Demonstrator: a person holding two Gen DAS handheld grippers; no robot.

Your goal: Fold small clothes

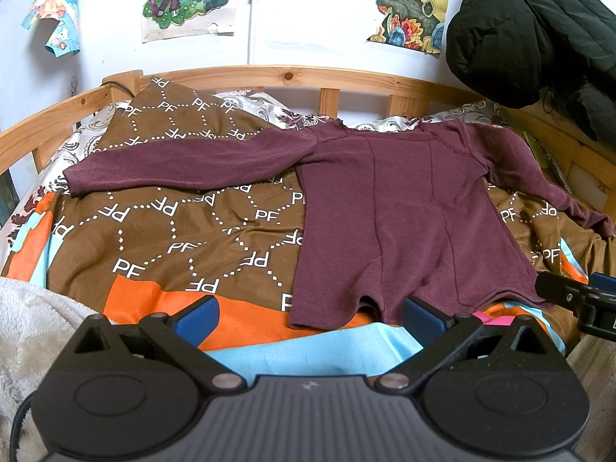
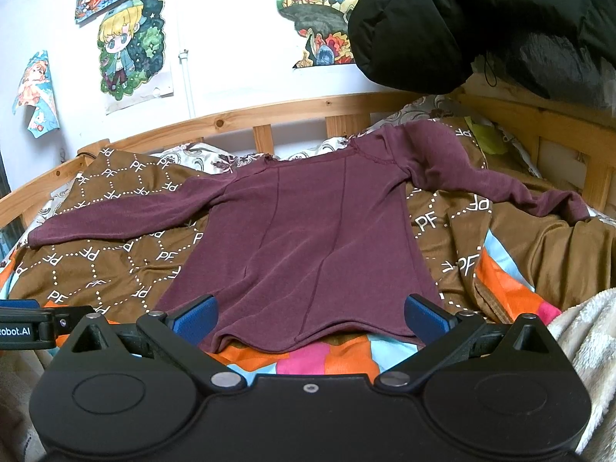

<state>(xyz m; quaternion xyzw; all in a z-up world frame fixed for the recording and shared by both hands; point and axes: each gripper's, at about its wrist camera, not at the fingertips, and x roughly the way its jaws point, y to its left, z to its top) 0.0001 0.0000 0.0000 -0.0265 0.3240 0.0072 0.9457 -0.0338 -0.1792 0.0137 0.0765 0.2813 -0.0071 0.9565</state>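
Observation:
A maroon long-sleeved top (image 1: 400, 215) lies flat on the bed, both sleeves spread out sideways, hem towards me. It also shows in the right wrist view (image 2: 308, 238). My left gripper (image 1: 308, 317) is open and empty, just short of the hem's left part. My right gripper (image 2: 310, 317) is open and empty, its fingers straddling the hem without holding it. The right gripper (image 1: 577, 296) shows at the right edge of the left wrist view. The left gripper (image 2: 27, 323) shows at the left edge of the right wrist view.
The top lies on a brown patterned cover (image 1: 173, 231) with orange and blue patches. A wooden bed rail (image 1: 292, 77) runs behind. A black jacket (image 2: 481, 19) hangs at the upper right. A cream fleece blanket (image 1: 34, 327) lies at the near left.

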